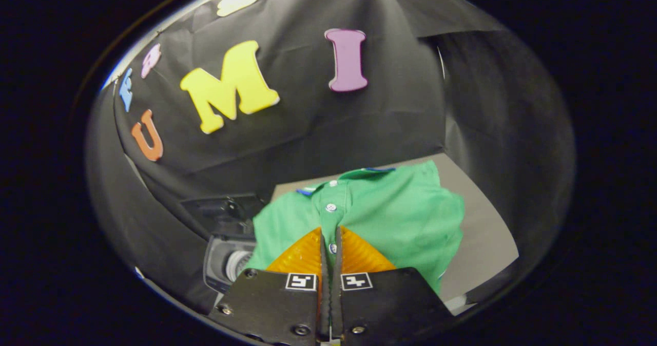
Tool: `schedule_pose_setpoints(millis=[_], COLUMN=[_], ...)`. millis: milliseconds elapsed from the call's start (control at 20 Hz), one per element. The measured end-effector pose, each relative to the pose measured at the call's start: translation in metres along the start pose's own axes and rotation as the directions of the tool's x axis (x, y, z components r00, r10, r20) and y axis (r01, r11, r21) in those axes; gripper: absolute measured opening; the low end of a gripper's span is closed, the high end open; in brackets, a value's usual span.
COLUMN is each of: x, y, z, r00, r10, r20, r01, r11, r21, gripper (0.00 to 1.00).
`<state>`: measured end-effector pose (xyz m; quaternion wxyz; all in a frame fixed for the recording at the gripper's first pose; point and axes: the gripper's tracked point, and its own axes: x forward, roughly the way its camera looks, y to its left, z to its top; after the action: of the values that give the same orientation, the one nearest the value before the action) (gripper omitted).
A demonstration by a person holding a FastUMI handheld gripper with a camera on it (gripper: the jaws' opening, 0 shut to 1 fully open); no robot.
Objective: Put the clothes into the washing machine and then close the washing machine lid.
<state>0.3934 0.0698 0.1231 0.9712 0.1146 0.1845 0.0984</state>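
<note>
One grey table top [482,233] spreads beyond the fingers, backed by the booth's black cloth wall [318,130]. One garment is in view: a green polo shirt [400,217], bunched and draped, hanging just ahead of the fingers and partly over the near edge of the table top. Its collar, with a blue inner trim, sits at the far upper end, and the button placket runs from the collar down toward the fingers, so the shirt's long axis lies roughly along the line of the fingers, collar end away. Three small pale buttons can be counted along the placket, the nearest one right at the fingertips. To the left of the shirt and lower down, one dark machine [226,253] with a round, pale inner opening is partly visible; whether its lid is up cannot be told. The one gripper [331,248] has its two fingers drawn nearly together, with just a narrow slit between them, and the placket fabric of the shirt is pinched in that slit.
</note>
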Motion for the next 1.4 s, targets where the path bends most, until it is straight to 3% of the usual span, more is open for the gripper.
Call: schedule_pose_setpoints(millis=[400,700,950,1400], x=[-0.062,-0.085,-0.058,0.04], y=[0.121,0.22,0.279,0.326], z=[0.048,0.055,0.024,-0.075], r00=[0.962,0.904,0.889,0.905], r10=[0.218,0.387,0.446,0.418], r20=[0.162,0.18,0.103,-0.078], r01=[-0.21,-0.363,-0.421,-0.424], r11=[0.975,0.919,0.885,0.875], r21=[-0.07,-0.154,-0.2,-0.236], gripper=[0.05,0.05,0.04,0.04])
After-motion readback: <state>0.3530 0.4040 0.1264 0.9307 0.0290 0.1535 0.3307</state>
